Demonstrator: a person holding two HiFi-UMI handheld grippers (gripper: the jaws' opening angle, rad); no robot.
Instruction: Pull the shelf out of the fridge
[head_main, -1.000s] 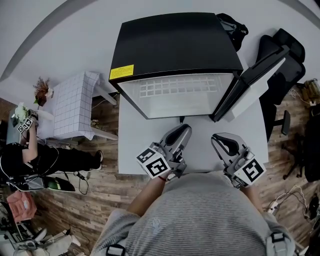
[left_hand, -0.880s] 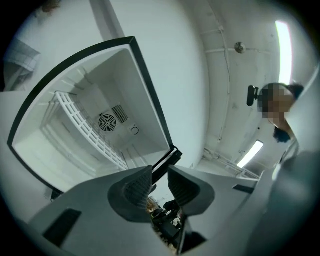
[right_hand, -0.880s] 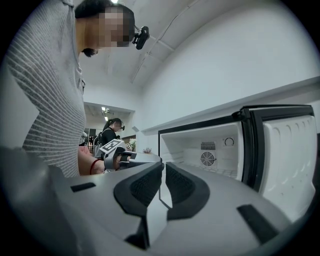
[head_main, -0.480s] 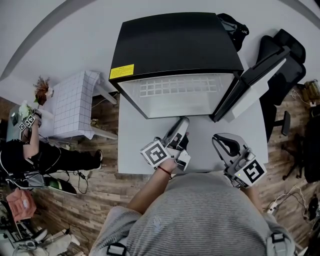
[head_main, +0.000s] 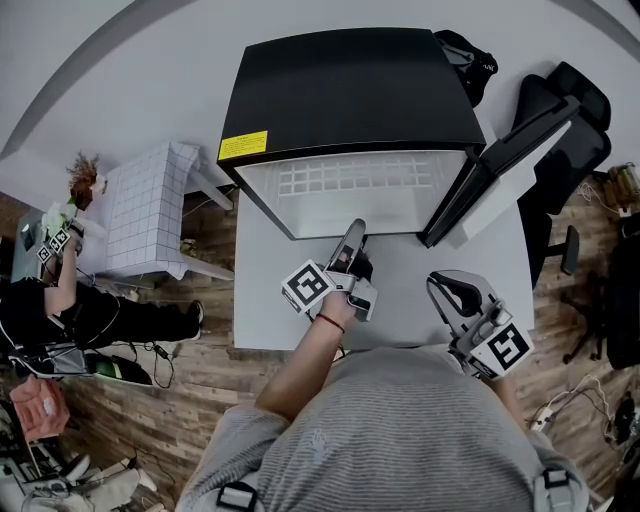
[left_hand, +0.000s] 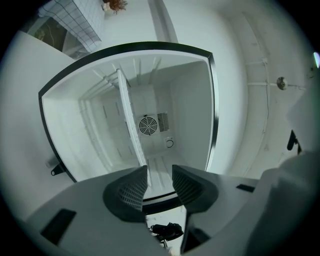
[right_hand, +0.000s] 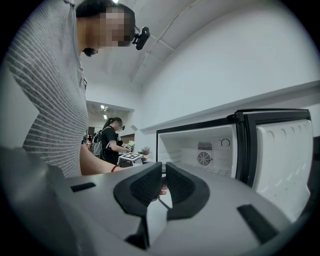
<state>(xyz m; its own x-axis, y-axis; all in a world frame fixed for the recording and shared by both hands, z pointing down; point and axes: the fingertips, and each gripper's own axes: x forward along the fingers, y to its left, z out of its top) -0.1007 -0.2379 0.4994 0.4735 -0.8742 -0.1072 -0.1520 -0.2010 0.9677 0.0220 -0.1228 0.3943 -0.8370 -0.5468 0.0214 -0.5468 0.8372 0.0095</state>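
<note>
- The left tool (left_hand: 159, 169) is turned on its side and pointed level at the mouth of the fridge (head_main: 350, 90), which stands on a white desk (head_main: 258, 300). Its jaws have just been opening and are now spread wide. Nothing is caught between them.
- The shelf (left_hand: 131, 120) is seated inside the fridge, in its side rails. In the left gripper view it is seen as a thin white plate standing on edge, because the tool is rolled over. Its front edge lies just beyond the left jaw's tip and is not yet touched.
- The step in hand is judged to be the approach: the tool has been readied for a grasp, but no grasp has been made and the shelf has not been drawn out at all.
- For the next move, the open jaws would need to be carried a little further in, so that the shelf's front edge passes between the pads. The jaws would then need to be closed on it and the shelf drawn straight back along its rails.
- The door (head_main: 500, 170) is swung wide open to the right, so the way out is left free.
- The right tool (right_hand: 163, 169) is held level over the desk's right side, well apart from the fridge. Its jaws are drawn together and nothing is gripped.
</note>
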